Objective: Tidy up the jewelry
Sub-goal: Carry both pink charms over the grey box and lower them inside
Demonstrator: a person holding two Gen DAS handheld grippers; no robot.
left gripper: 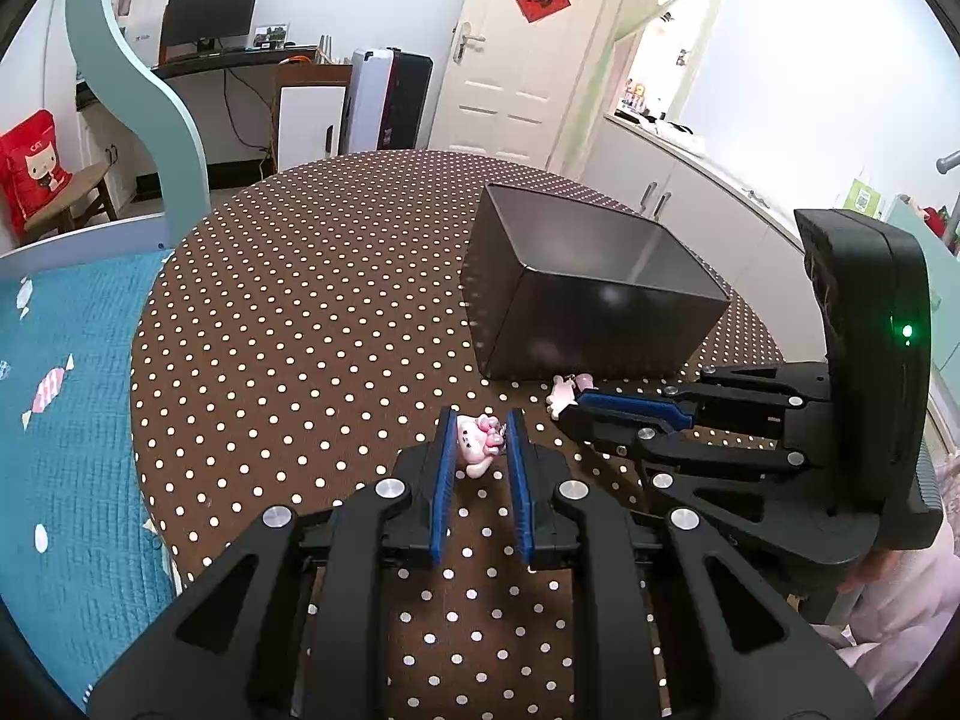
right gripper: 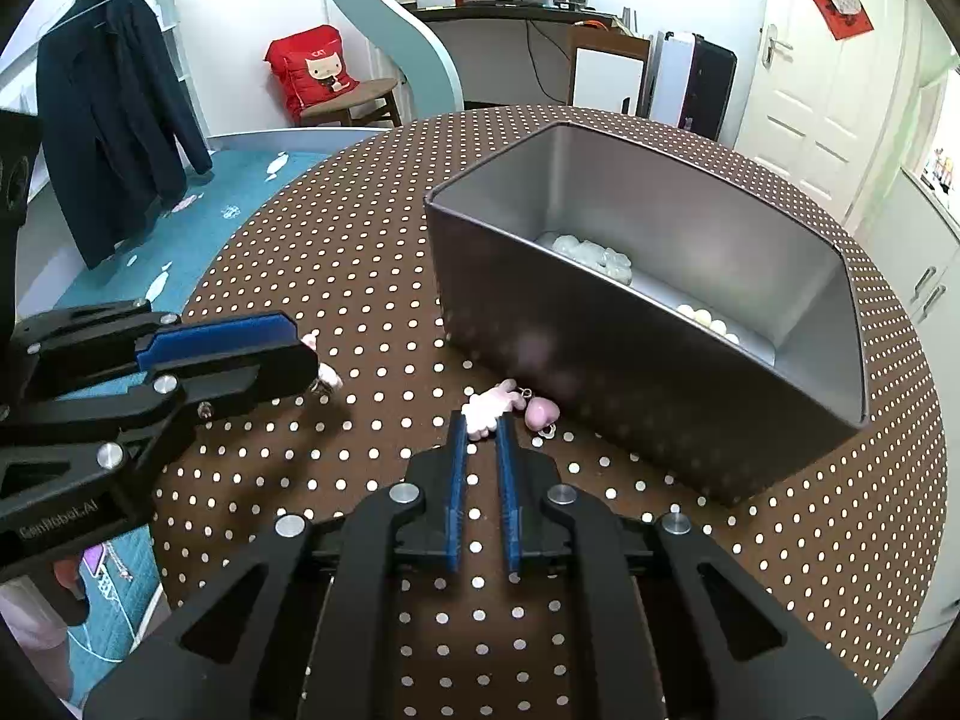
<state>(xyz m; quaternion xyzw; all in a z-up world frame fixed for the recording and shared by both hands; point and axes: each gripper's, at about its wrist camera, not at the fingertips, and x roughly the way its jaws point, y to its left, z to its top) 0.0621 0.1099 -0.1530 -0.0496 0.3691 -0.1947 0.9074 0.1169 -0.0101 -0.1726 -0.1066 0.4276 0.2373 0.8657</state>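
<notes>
Clearly 2 small pink-and-white figurine charms lie on the brown polka-dot tablecloth [right gripper: 300, 276], both near the front wall of the open grey metal tin [right gripper: 600, 336]. White beads [right gripper: 594, 255] already sit inside the tin.

Handling, as a judgement — the charms look light, hard and glossy, likely to slip or pop free; the plump body is the place to pinch, not the thin metal ring.

Left gripper [left gripper: 480, 441]: jaws narrow, the bow-topped pink charm [left gripper: 477, 444] between the blue pads, apparently pinched.

Right gripper [right gripper: 482, 429]: jaws drawn nearly together on the pale pink charm [right gripper: 489, 408] at their tips — its heart-shaped pendant [right gripper: 542, 414] lies just beside, against the tin.
</notes>
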